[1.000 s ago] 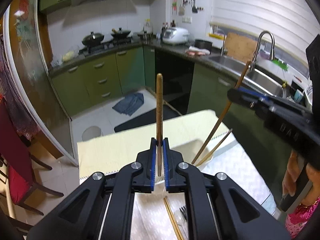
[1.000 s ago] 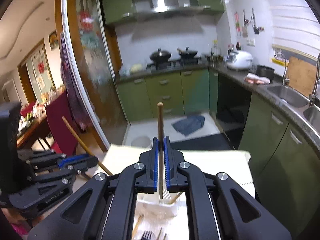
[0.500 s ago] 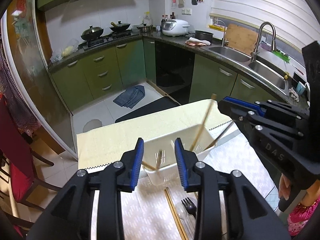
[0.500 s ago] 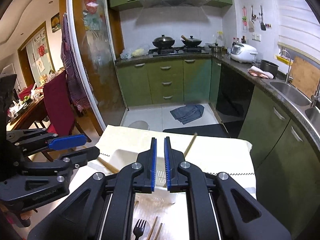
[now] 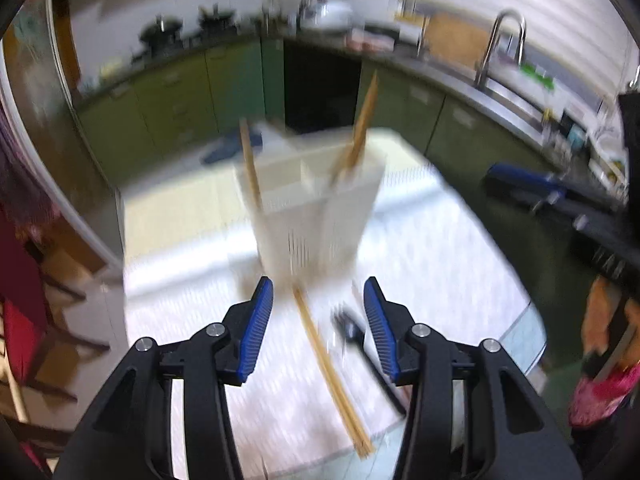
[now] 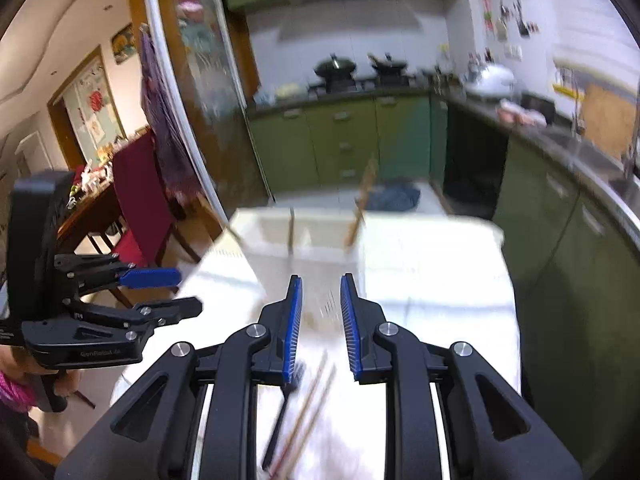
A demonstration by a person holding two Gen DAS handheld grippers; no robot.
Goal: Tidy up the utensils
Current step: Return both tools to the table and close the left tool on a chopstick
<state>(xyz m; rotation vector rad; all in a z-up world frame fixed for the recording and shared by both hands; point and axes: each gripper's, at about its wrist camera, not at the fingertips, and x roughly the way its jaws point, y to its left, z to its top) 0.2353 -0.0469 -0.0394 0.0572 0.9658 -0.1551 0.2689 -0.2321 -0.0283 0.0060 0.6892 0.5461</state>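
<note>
Left gripper (image 5: 318, 316): jaws lately widened, nothing pinched; likely aimed at the 2 chopsticks (image 5: 328, 364) and black fork (image 5: 352, 330) laid flat below. Right gripper (image 6: 320, 320): jaws just parted, bare. Beyond, white holder (image 5: 316, 216) stands upright; 3 chopsticks lean inside.

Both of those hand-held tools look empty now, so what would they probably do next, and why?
Probably lower the left tool onto the chopsticks lying on the table in front of the white holder and close on one. Its jaws have just been opening, nothing is between the pads, and the chopsticks and a black fork lie loose on the table below them.
</note>
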